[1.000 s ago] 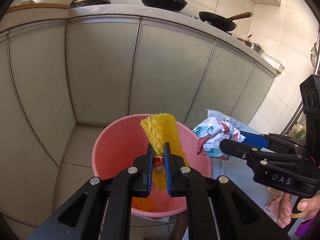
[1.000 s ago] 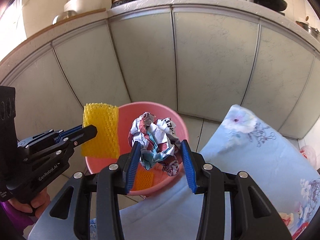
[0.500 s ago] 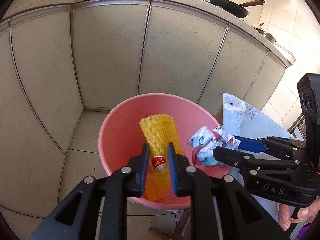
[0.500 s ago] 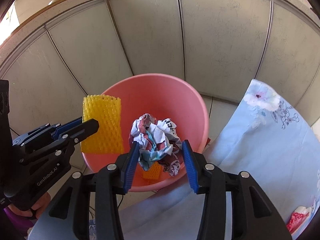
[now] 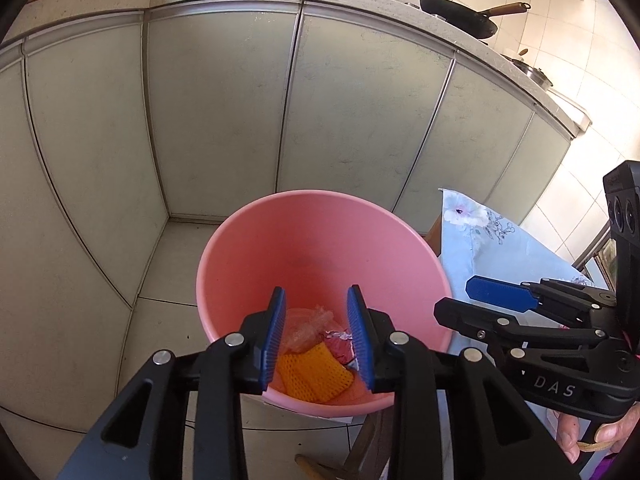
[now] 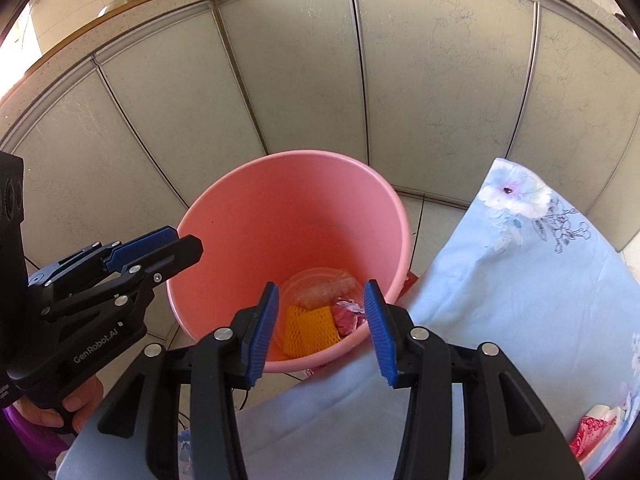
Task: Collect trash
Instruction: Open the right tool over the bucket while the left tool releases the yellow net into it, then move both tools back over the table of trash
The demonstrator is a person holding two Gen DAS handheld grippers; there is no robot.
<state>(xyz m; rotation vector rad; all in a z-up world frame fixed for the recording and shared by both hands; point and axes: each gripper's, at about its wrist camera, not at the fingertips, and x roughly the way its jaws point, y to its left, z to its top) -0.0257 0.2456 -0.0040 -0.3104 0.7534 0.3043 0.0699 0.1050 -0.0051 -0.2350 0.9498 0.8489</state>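
Note:
A pink bucket (image 5: 320,216) (image 6: 288,208) stands on the floor below both grippers. At its bottom lie a yellow foam net (image 5: 312,372) (image 6: 310,330), a crumpled printed paper (image 5: 340,346) (image 6: 348,314) and clear plastic (image 6: 324,284). My left gripper (image 5: 316,332) (image 6: 186,240) hovers over the bucket's near rim; its jaws are opening and nothing is between them. Over the right side of the rim, my right gripper (image 6: 320,320) (image 5: 454,298) stands open and holds nothing.
Grey cabinet doors (image 5: 200,120) close in behind the bucket under a counter with pans (image 5: 460,16). A table with a pale blue floral cloth (image 6: 520,280) sits to the right, a red wrapper (image 6: 592,428) on it. A hand (image 6: 48,412) grips the left tool.
The left jaws spread and the yellow net dropped into the bucket. The crumpled paper left the right gripper and now lies in the bucket too. Both views tilted further down.

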